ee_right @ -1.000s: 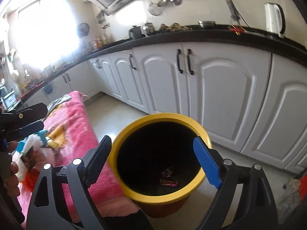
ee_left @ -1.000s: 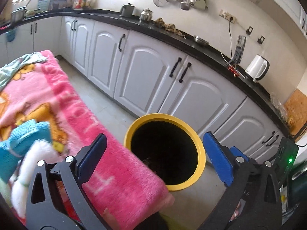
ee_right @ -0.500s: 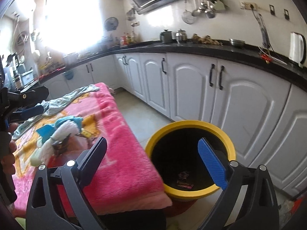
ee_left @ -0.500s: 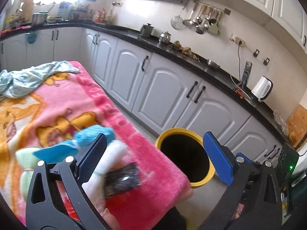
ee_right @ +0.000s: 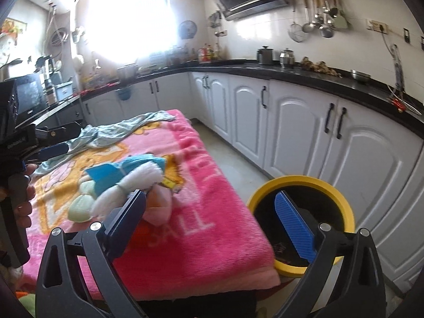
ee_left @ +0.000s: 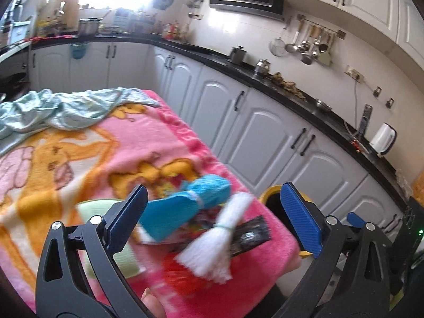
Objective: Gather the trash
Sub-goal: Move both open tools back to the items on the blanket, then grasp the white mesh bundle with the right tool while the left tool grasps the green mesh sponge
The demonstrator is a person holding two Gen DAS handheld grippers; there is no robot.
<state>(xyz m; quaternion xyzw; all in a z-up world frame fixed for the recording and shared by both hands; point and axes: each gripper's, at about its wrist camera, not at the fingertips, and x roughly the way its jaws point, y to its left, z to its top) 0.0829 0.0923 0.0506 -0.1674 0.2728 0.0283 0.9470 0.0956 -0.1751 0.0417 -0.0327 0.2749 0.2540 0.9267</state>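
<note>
Only the left wrist view is showing a dark, crinkled plastic wrapper (ee_left: 249, 234) lying on the pink cartoon-print fleece blanket (ee_left: 106, 143), half hidden under white and blue yarn bundles (ee_left: 209, 241); its print is blurring beyond reading. Both the left gripper (ee_left: 212, 217) and right gripper (ee_right: 212, 225) are gaping wide, empty. Beside the blanket, the yellow-rimmed round bin (ee_right: 299, 185) is standing, partly cut off in the left view.
</note>
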